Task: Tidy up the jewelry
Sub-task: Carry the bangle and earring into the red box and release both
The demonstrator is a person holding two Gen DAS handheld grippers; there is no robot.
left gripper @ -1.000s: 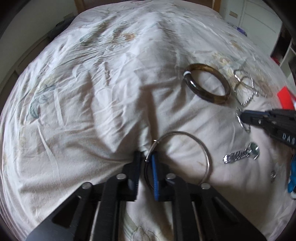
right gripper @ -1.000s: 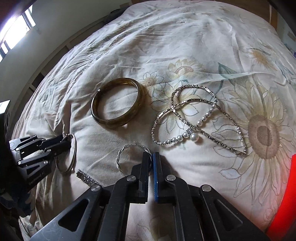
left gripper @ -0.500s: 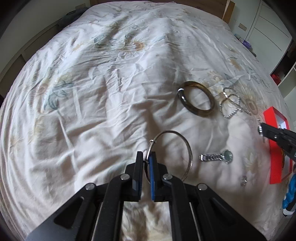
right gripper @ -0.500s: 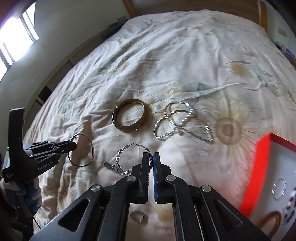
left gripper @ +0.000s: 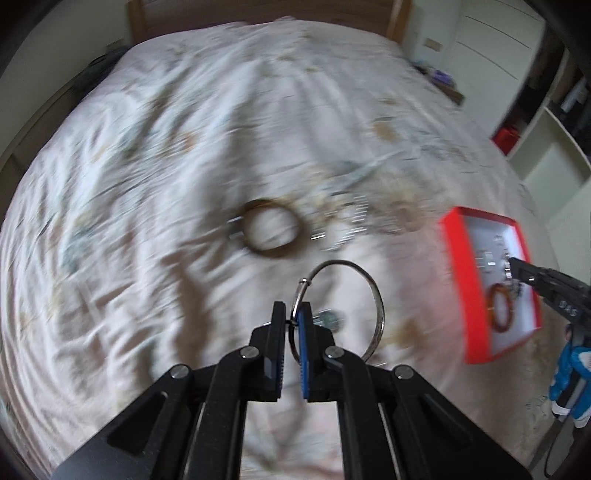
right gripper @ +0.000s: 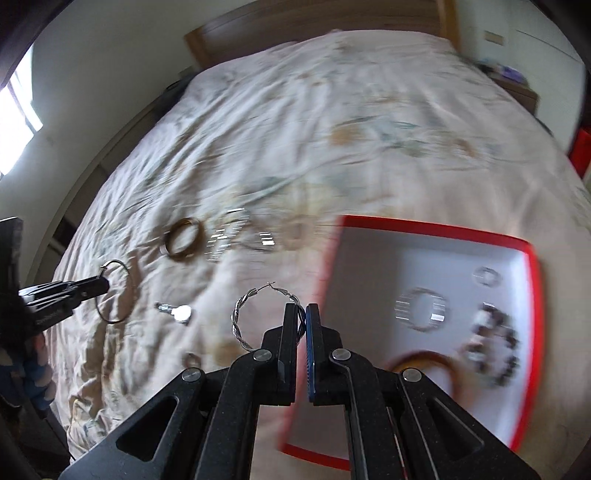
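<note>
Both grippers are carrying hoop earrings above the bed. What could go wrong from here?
1. Each hoop is pinched only at its edge: the plain hoop in the left gripper and the twisted hoop in the right gripper could slip out.
2. The red box already holds jewelry, so a dropped hoop could tangle there.

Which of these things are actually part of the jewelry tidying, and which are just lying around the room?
Part of the job:
- plain silver hoop in the left tongs
- twisted silver hoop in the right tongs
- brown bangle
- red box

Just lying about:
- floral bedspread
- wooden headboard
</note>
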